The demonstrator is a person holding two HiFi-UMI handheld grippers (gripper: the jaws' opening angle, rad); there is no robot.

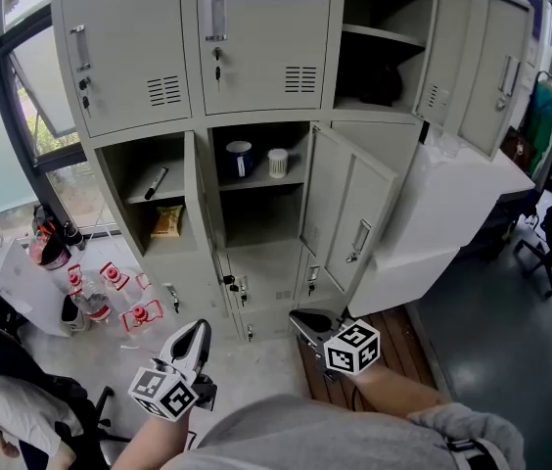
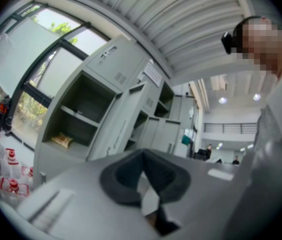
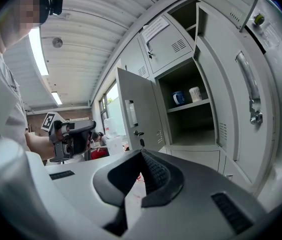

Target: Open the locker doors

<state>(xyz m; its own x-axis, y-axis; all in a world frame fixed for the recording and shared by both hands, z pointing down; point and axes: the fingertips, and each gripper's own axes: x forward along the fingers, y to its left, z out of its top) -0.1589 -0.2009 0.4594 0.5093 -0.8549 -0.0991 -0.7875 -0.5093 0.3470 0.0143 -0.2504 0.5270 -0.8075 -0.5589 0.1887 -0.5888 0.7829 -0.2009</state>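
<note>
The grey locker bank [image 1: 256, 106] stands in front of me. Its top left door [image 1: 119, 47] and top middle door [image 1: 261, 37] are closed. The top right doors [image 1: 472, 57] hang open, as does the middle right door [image 1: 349, 213]. The open middle cells hold a blue mug [image 1: 240, 158], a white cup [image 1: 277, 163] and a snack pack [image 1: 166, 221]. The small bottom doors [image 1: 256, 292] are closed. My left gripper [image 1: 196, 339] and right gripper [image 1: 307, 323] hover low, short of the lockers, both shut and empty. In the gripper views the left gripper's [image 2: 142, 154] jaws and the right gripper's [image 3: 141, 154] jaws meet at their tips.
Bottles with red labels [image 1: 110, 292] stand on the floor at the left by the window. A person [image 1: 2, 409] sits at the lower left. A white cabinet [image 1: 452, 213] adjoins the lockers on the right, with a wooden platform [image 1: 393, 346] below it and a chair [image 1: 550, 233] beyond.
</note>
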